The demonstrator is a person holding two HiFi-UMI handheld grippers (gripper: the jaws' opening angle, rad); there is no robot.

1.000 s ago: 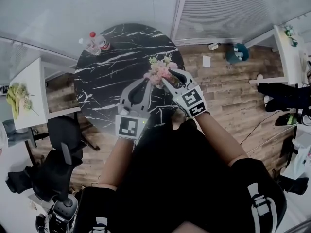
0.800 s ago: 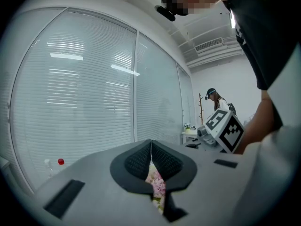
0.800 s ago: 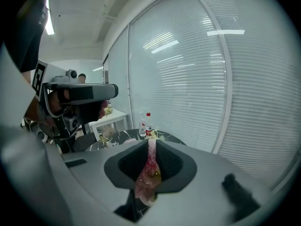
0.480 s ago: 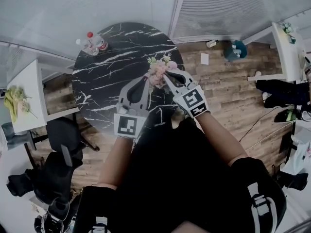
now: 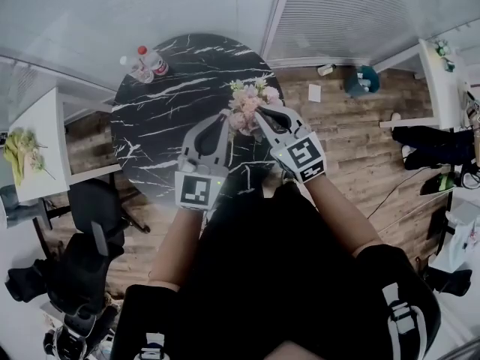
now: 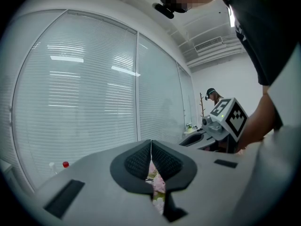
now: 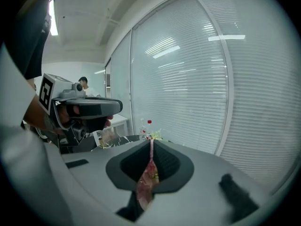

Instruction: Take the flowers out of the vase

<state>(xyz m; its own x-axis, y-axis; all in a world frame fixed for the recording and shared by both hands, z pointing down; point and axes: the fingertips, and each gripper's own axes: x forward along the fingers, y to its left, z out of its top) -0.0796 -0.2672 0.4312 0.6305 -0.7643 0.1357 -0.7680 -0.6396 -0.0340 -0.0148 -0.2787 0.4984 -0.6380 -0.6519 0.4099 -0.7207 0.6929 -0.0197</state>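
Pink flowers (image 5: 247, 105) sit over the black marble table (image 5: 165, 126), and my right tool (image 5: 259, 116) is pinching them between its pads. My left tool (image 5: 226, 118) is pressed together against the bunch's side. Bottles (image 5: 146, 64) stand at the far edge, labels too small to read.

Rnd black marble table (image 5: 165, 126) under left gripper (image 5: 228, 118); white window blinds (image 5: 345, 13) ahead; wood floor (image 5: 352, 148) to its right.
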